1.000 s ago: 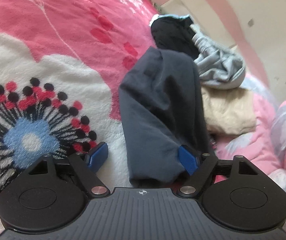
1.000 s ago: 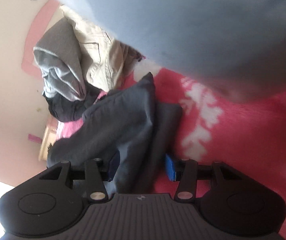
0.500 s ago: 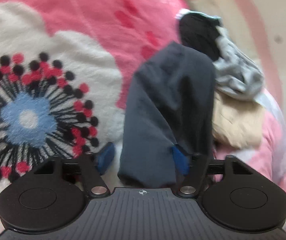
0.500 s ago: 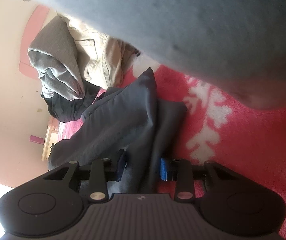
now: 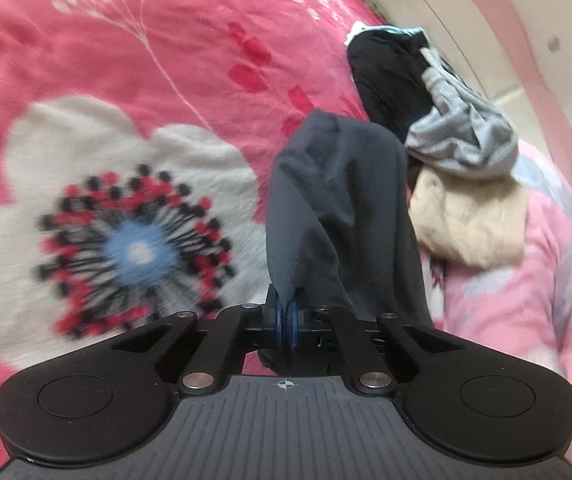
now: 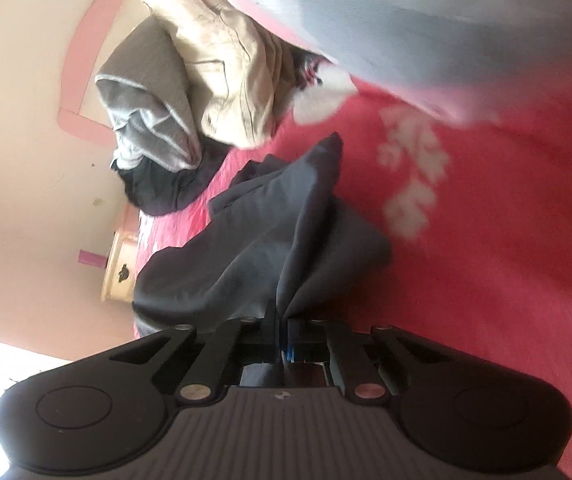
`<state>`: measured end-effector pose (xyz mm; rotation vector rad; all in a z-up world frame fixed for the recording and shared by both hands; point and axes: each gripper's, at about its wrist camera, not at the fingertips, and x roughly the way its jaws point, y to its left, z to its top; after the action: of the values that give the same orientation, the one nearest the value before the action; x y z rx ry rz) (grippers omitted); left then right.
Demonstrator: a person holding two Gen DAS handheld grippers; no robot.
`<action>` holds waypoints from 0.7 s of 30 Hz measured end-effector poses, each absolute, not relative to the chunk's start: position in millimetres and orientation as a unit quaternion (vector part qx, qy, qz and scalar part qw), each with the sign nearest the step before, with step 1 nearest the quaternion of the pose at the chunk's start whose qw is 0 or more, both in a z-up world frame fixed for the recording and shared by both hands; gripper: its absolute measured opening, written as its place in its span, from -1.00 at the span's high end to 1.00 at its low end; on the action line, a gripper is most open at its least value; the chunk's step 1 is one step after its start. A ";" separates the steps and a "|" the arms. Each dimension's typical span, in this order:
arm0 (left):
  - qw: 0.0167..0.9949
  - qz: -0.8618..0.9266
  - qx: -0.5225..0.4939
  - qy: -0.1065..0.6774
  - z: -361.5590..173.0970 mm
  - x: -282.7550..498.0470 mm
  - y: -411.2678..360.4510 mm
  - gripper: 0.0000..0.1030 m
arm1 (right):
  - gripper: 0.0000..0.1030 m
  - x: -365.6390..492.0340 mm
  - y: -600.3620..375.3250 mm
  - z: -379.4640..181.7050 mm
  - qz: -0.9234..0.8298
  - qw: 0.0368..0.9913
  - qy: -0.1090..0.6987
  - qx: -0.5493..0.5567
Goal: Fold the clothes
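While both jaws are pinching the dark garment point(image 5: 338, 200) on the pink bed point(image 5: 165, 60), left gripper point(image 5: 286, 320) is viewing a flower print; right gripper point(image 6: 283, 336) is showing a far nightstand point(image 6: 119, 272).

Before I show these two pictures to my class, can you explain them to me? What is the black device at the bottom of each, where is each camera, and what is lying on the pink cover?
There is no robot here: a person holds one gripping tool in each hand, and each tool carries a wide-angle camera looking forward along its two fingers. One picture comes from the left tool, the other from the right tool. Both are shut on the same dark grey garment, pinching its cloth. It lies on a pink flowered blanket. Behind it waits a heap: a black garment, a light grey garment and a beige garment.
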<state>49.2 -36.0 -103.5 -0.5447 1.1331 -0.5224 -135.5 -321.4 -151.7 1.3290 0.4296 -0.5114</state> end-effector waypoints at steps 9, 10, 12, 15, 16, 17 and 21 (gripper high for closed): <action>0.793 -0.216 -0.150 0.550 -101.0 -33.6 59.3 0.94 | 0.94 -211.6 -233.4 -153.6 -0.185 0.697 0.276 0.636; 0.799 -0.204 -0.135 0.549 -103.9 -40.1 65.6 0.90 | 0.93 -216.0 -223.6 -156.6 -0.172 0.694 0.296 0.633; 0.810 -0.194 -0.084 0.548 -111.5 -49.9 67.6 0.75 | 0.84 -219.5 -210.0 -161.3 -0.148 0.696 0.340 0.615; 0.828 -0.194 0.009 0.526 -111.1 -62.1 56.5 0.42 | 0.62 -219.4 -206.2 -155.6 -0.124 0.714 0.391 0.568; 0.829 -0.202 0.013 0.520 -107.5 -64.0 55.9 0.33 | 0.56 -219.1 -208.2 -148.3 -0.114 0.726 0.402 0.547; 0.831 -0.211 0.017 0.515 -104.0 -65.8 55.3 0.28 | 0.28 -218.4 -210.4 -138.9 -0.109 0.739 0.417 0.517; 0.843 -0.222 0.010 0.490 -89.6 -66.0 59.0 0.13 | 0.03 -218.4 -220.9 -101.8 -0.069 0.776 0.474 0.411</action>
<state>-66.0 59.0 -89.6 0.0205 1.0342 -0.4694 -218.4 -220.9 -101.8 0.8886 1.0247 -0.1497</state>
